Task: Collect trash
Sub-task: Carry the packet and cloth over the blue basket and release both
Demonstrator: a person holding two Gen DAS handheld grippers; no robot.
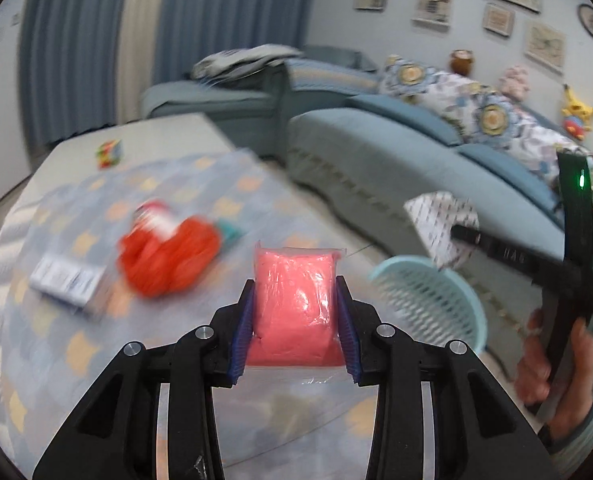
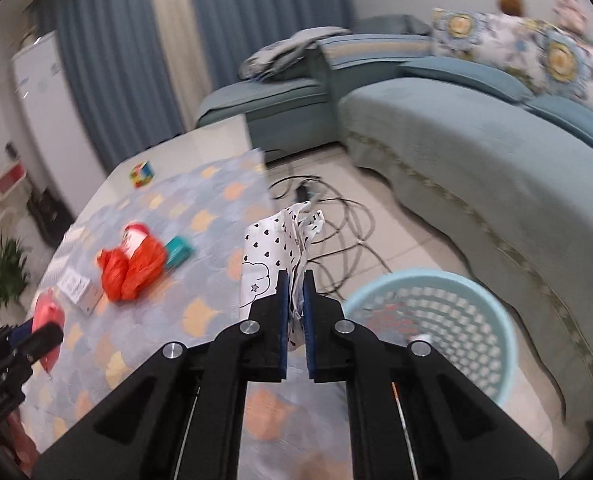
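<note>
My left gripper [image 1: 295, 284] is shut on a pink plastic packet [image 1: 294, 292] and holds it above the table. It also shows in the right wrist view [image 2: 36, 336] at the far left with the packet [image 2: 47, 312]. My right gripper [image 2: 295, 276] is shut on a white wrapper with black hearts [image 2: 274, 248], held above the table edge beside a light blue basket [image 2: 432, 320]. In the left wrist view the right gripper [image 1: 462, 236] holds the wrapper [image 1: 436, 216] over the basket [image 1: 428, 300]. An orange plastic bag [image 1: 168, 256] lies on the table [image 1: 200, 184].
A white box [image 1: 66, 280] and a teal item [image 2: 178, 252] lie by the orange bag [image 2: 132, 268]. A colourful cube [image 2: 142, 174] sits at the table's far end. Black cables [image 2: 336, 232] lie on the floor. A blue sofa [image 2: 476, 152] stands to the right.
</note>
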